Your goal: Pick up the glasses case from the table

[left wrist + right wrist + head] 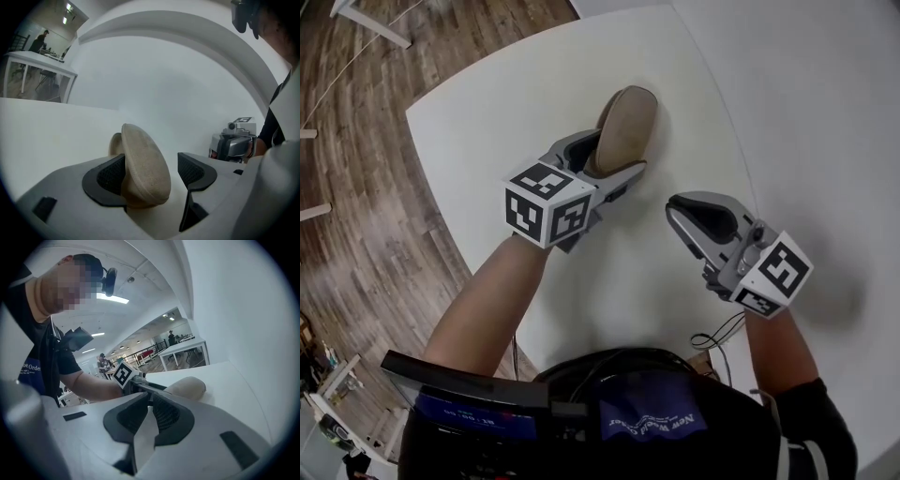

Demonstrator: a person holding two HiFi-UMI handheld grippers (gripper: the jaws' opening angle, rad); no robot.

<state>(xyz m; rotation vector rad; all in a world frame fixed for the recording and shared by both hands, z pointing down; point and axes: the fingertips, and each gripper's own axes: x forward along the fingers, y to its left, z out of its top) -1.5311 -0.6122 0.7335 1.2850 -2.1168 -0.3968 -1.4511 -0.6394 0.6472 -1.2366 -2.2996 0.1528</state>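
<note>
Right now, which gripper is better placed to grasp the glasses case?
Left. The left gripper has its open jaws on either side of the glasses case. The right gripper is shut, empty and apart from the case.

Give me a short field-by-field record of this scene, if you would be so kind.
surface: white table
target: beige glasses case, up on its edge and tilted
left side: left gripper open, one jaw on each side of the case; a clear gap shows beside the case at the jaw on the right of the left gripper view
right side: right gripper shut, nothing between its jaws, apart from the case
task state: case not yet gripped
</note>
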